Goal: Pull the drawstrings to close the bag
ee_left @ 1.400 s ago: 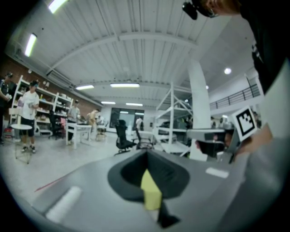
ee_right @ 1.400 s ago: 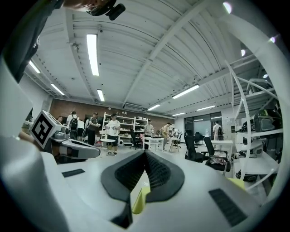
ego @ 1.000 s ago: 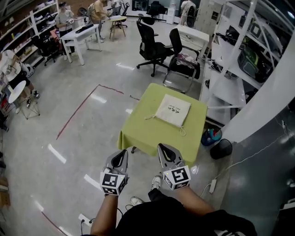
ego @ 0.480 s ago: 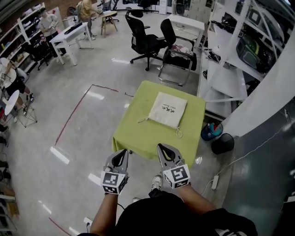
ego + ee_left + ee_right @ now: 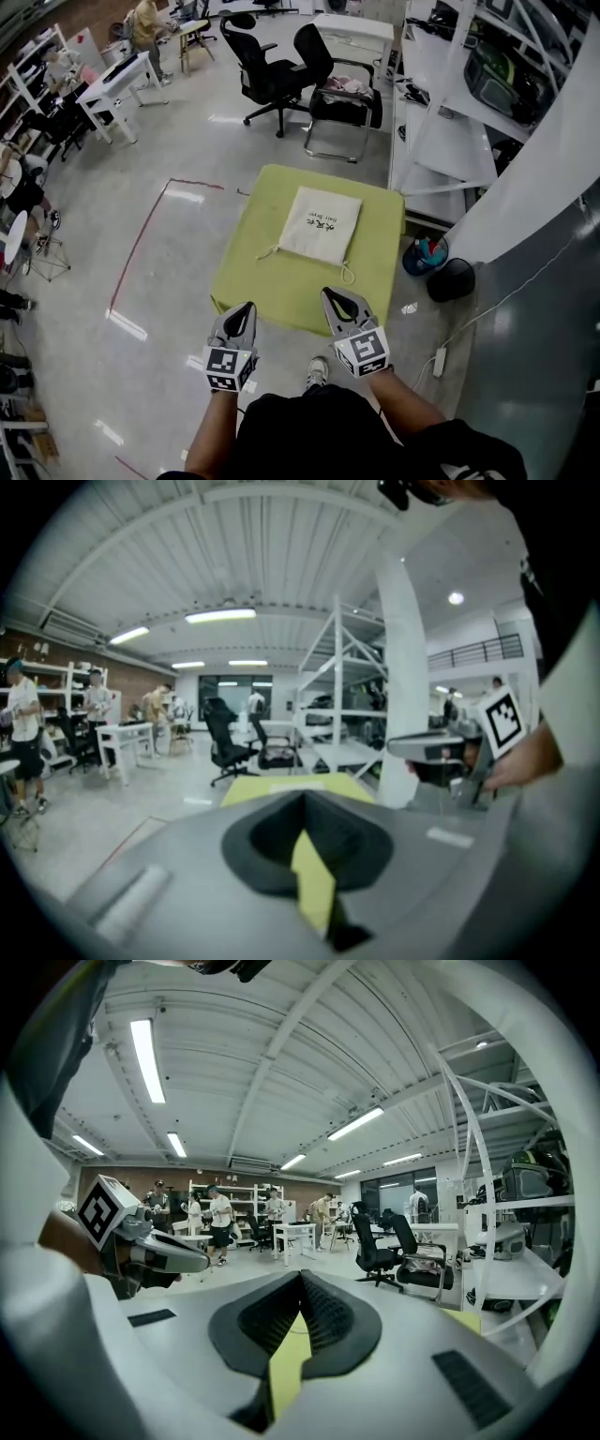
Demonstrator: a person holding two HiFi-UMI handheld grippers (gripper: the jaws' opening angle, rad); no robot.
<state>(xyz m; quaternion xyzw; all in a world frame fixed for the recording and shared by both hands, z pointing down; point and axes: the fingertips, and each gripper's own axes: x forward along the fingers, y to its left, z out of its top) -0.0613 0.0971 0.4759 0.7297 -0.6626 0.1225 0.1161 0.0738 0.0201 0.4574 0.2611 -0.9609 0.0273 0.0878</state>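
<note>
A cream drawstring bag [image 5: 322, 224] lies flat on a small table with a yellow-green cloth [image 5: 262, 291]. Its cords trail off the near corners, one to the left [image 5: 269, 252] and one to the right [image 5: 348, 274]. My left gripper [image 5: 244, 310] and right gripper [image 5: 337, 299] hang side by side at the table's near edge, short of the bag, both shut and empty. In the left gripper view the yellow table [image 5: 292, 787] shows ahead past the shut jaws, with the right gripper [image 5: 441, 750] beside it. The right gripper view shows the left gripper [image 5: 169, 1255] off to its left.
Two black office chairs [image 5: 272, 75] stand beyond the table. White shelving [image 5: 441, 103] and a white pillar [image 5: 534, 178] rise on the right, with a black bin [image 5: 452, 278] and a blue bucket [image 5: 420, 255] at their foot. Red tape [image 5: 141, 234] marks the floor on the left. People work at far desks.
Both grippers and the camera have come forward toward the table. The table and bag now sit closer, nearer the picture's centre. Both grippers stay shut.
</note>
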